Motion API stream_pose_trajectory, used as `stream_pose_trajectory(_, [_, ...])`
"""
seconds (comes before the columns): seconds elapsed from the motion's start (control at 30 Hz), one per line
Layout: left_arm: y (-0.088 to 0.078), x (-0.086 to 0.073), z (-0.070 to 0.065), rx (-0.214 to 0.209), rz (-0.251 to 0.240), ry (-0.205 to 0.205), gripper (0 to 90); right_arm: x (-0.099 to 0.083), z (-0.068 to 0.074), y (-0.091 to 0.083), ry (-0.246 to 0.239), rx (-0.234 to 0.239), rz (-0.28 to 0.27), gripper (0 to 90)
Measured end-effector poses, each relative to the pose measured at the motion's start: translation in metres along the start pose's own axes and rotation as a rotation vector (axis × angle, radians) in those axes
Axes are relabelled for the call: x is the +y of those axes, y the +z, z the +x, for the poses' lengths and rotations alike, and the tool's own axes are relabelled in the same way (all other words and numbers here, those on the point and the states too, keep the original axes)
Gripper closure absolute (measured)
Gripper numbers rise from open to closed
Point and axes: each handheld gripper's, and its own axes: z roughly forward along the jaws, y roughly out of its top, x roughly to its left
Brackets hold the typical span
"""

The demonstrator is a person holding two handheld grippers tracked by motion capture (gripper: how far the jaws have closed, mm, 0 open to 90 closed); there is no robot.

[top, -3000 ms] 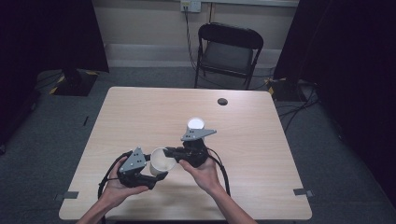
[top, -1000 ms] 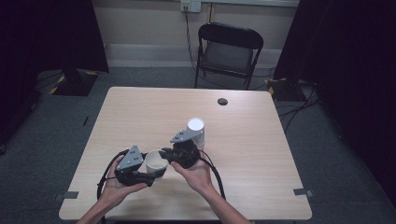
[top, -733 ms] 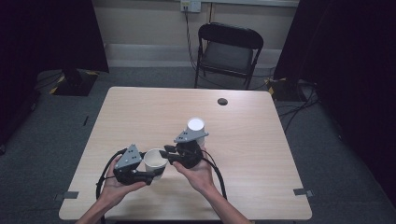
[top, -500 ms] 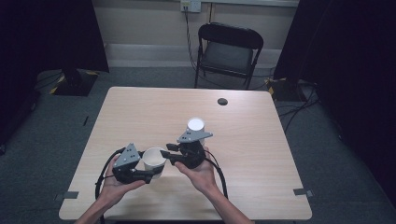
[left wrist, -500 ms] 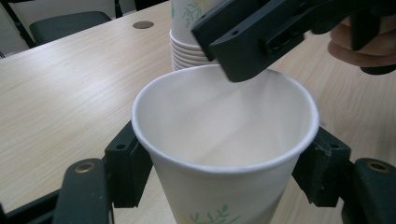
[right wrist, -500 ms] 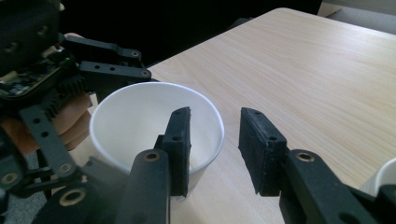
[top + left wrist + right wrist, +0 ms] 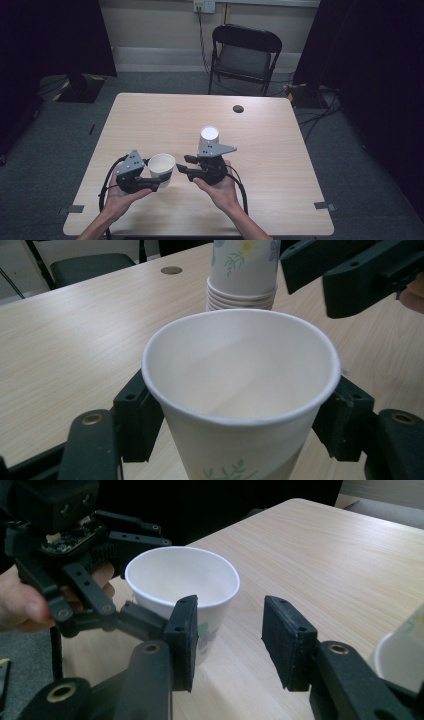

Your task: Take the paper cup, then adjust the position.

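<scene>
High view: your left gripper (image 7: 150, 184) clasps the paper cup (image 7: 161, 169) at lower centre; your right gripper (image 7: 183, 164), jaws just opening, holds nothing. Left gripper view: pads press the cup (image 7: 240, 390); stacked cups (image 7: 242, 275) at top. Right gripper view: pads (image 7: 184, 642) stand apart of the cup (image 7: 182, 587).

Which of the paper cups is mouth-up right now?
The single cup gripped in the left tongs, near the table's front edge: its open rim faces up. The other cups form an upside-down stack, bases up, behind the right tongs.
</scene>
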Motion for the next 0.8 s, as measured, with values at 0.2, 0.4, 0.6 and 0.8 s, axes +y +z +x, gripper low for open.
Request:
stream_pose_trajectory(0.2, [-0.004, 0.003, 0.007, 0.02, -0.014, -0.022, 30.8, -0.009, -0.002, -0.015, 0.006, -0.007, -0.004, 54.5])
stream_pose_trajectory(0.4, [-0.005, 0.009, 0.019, 0.058, -0.032, -0.052, 31.4, -0.025, -0.012, -0.041, 0.017, -0.063, 0.012, 51.0])
stream_pose_trajectory(0.6, [0.002, 0.01, 0.03, 0.085, -0.009, -0.054, 31.8, -0.039, -0.021, -0.058, 0.044, -0.095, 0.014, 49.8])
stream_pose_trajectory(0.8, [0.011, 0.009, 0.04, 0.105, 0.001, -0.074, 32.0, -0.058, -0.036, -0.074, 0.078, -0.141, 0.036, 47.9])
